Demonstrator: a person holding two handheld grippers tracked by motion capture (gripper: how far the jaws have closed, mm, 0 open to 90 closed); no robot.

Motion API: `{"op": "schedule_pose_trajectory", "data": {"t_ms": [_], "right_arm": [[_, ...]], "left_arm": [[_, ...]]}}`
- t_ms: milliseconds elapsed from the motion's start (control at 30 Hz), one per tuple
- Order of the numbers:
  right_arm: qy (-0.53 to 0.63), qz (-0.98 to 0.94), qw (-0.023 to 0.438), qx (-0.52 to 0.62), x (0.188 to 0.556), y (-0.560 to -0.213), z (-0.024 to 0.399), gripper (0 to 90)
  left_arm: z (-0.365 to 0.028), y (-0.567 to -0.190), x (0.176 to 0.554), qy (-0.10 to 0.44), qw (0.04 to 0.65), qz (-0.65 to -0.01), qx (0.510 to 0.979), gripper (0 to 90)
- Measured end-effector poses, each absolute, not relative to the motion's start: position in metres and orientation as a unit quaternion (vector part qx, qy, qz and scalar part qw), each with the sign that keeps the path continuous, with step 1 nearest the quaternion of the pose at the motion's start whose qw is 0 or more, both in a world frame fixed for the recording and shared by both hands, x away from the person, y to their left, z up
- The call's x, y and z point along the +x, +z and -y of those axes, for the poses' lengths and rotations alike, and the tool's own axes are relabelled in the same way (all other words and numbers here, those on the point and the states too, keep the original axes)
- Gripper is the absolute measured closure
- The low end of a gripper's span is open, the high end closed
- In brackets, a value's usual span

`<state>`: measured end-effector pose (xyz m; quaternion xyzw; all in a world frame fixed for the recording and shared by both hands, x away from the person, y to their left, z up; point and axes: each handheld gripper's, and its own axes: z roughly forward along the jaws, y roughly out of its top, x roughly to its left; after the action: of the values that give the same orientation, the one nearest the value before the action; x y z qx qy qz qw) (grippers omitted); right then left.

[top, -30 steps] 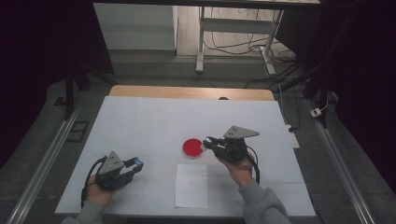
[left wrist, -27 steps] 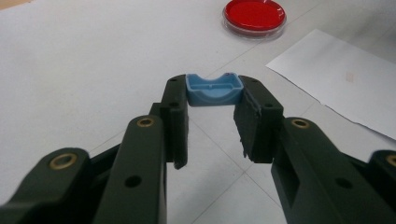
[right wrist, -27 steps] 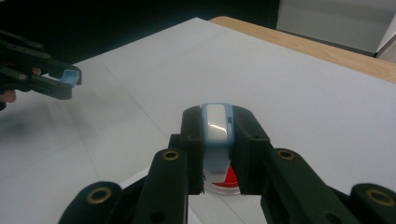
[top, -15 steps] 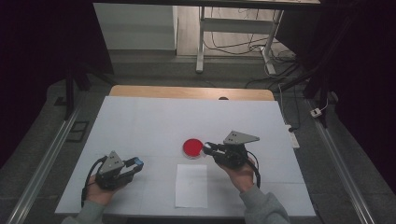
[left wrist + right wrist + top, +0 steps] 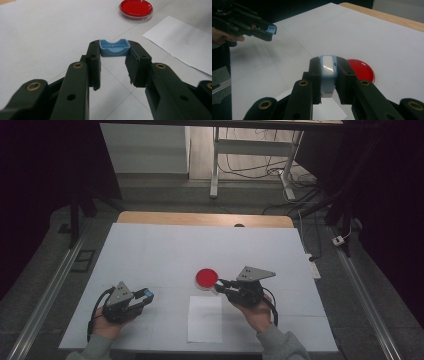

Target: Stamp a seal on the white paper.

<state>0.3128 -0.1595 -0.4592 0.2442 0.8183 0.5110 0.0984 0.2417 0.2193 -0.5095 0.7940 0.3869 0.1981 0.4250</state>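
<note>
Your left hand (image 5: 102, 322) rested low on the near left part of the table (image 5: 165, 250), forearm coming in from the near edge. The left gripper (image 5: 144, 296) lay nearly level and pointed toward the middle, clamped on a small blue tray-like piece (image 5: 114, 48) pinched between its tips. Your right hand (image 5: 257, 312) sat nearer the centre, wrist turned so that the right gripper (image 5: 220, 284) aimed leftward and away from you, its jaws closed around a light blue and white block (image 5: 328, 72) standing upright between them.

A white sheet of paper (image 5: 205, 317) lay flat on the table between your two hands, just beside the right one, with nothing on it. Just beyond the right gripper's tips stood a red round dish (image 5: 205, 278), shallow with a clear rim, near the gripper; whether they touched you could not tell. The left gripper stayed well apart from the dish, with bare table between. Farther off ran the table's wooden far edge (image 5: 205, 219).
</note>
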Motion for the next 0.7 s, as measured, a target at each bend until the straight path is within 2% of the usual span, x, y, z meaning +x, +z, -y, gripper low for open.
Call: {"op": "schedule_pose_trajectory", "data": {"t_ms": [700], "right_arm": [[0.494, -0.835, 0.080, 0.231, 0.299, -0.470, 0.152, 75.3]], "left_arm": [[-0.219, -0.510, 0.242, 0.195, 0.423, -0.386, 0.796, 65.4]]}}
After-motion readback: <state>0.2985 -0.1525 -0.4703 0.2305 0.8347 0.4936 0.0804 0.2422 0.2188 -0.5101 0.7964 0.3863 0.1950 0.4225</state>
